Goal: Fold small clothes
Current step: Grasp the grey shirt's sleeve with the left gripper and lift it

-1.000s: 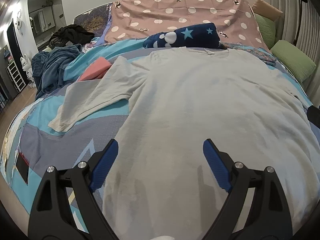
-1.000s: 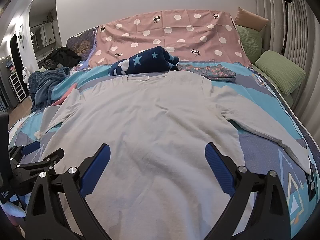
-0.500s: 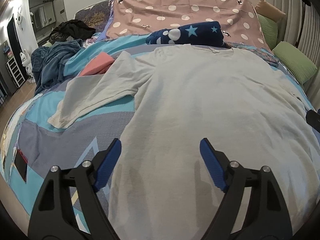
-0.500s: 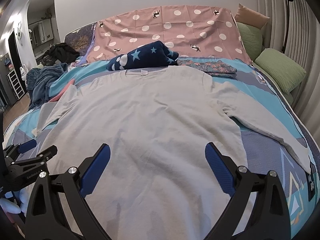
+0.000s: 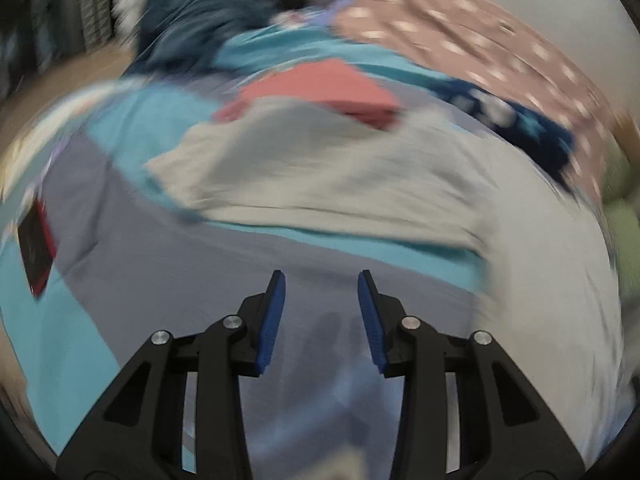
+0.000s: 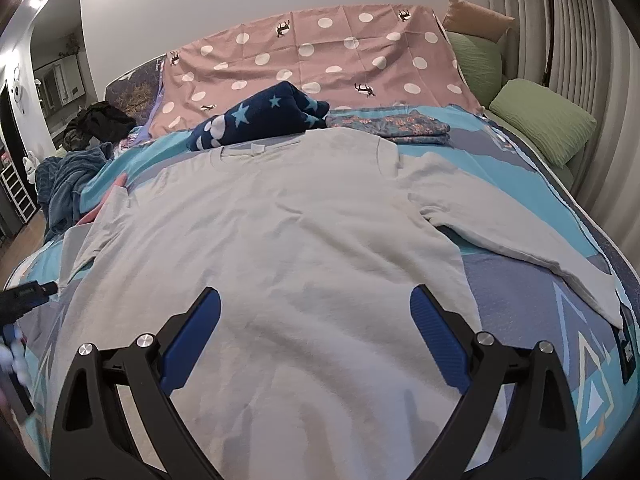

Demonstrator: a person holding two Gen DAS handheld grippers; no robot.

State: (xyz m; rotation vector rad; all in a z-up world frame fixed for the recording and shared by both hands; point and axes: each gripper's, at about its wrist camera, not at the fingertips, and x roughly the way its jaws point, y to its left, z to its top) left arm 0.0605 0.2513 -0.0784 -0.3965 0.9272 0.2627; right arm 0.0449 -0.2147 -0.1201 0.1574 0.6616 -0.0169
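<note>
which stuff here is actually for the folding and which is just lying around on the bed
For the job:
grey shirt, spread flat
left gripper, jaws open
right gripper, jaws open

Lying about:
star blanket
floral cloth
pink cloth
green pillows
blue throw

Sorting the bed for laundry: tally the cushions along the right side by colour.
Green cushions: 2
Tan cushion: 1
Total: 3
</note>
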